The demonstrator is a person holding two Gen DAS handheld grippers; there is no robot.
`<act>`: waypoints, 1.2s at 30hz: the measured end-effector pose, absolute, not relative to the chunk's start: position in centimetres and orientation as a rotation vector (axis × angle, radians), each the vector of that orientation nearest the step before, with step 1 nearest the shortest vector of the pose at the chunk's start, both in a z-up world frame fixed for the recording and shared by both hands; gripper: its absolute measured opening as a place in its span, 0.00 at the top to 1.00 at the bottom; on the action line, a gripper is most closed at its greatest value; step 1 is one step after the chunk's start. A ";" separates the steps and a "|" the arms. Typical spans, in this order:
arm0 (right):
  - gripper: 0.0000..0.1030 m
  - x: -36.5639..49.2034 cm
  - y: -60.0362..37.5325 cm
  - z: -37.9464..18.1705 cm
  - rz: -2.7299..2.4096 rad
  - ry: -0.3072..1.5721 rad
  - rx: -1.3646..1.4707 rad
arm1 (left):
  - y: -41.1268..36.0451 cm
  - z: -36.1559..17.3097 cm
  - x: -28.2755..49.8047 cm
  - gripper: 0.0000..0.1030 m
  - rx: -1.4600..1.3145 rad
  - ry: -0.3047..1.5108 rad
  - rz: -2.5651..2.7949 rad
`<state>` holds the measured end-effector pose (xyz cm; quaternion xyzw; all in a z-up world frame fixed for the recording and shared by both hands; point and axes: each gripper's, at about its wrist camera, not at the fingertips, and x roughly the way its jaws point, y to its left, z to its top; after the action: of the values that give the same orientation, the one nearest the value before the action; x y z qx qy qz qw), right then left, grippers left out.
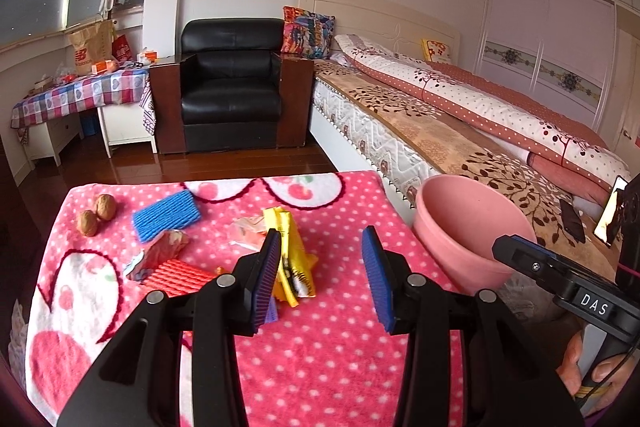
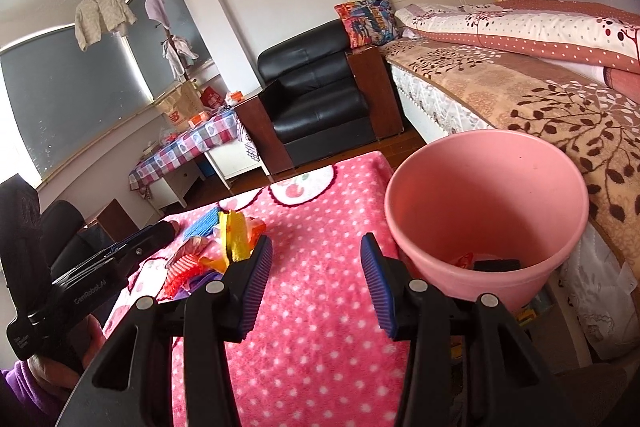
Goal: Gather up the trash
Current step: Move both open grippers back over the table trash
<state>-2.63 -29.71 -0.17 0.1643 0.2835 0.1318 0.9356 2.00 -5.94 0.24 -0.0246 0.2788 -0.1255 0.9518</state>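
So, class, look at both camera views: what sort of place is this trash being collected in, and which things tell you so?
Most likely a home bedroom. A made bed with a headboard runs along one side, sliding wardrobe doors stand behind it, and a black armchair sits beside it.

The left tongs point(image 1: 322, 277) cover the near side of the yellow wrapper point(image 1: 294, 259) and most of a purple scrap point(image 1: 271, 311) beneath their left pad. The red foam net point(image 1: 178, 277) is partly hidden behind the same arm. In the right wrist view, the bucket point(image 2: 486, 211) wall hides most of its contents; only a red scrap point(image 2: 462, 261) and a dark item point(image 2: 498, 264) show, too small to identify. The counter point(image 1: 328, 359) runs off the bottom edge.
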 end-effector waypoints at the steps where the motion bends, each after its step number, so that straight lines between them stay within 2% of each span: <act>1: 0.56 -2.7 -29.3 -0.2 0.275 0.582 0.331 | -5.6 0.2 1.9 0.59 -0.054 0.567 -0.251; 21: 0.56 -2.3 -24.5 -0.8 0.336 0.613 0.278 | 0.0 -0.7 0.2 0.59 -0.102 0.564 -0.156; 36: 0.56 -0.8 -20.8 -2.4 0.403 0.682 0.231 | 4.6 -3.4 -0.3 0.59 -0.129 0.627 -0.063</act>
<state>-0.78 -20.75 -2.39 0.1124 0.3315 0.1958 0.9160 -0.28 4.55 -3.38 -0.0635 0.3079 -0.0310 0.9488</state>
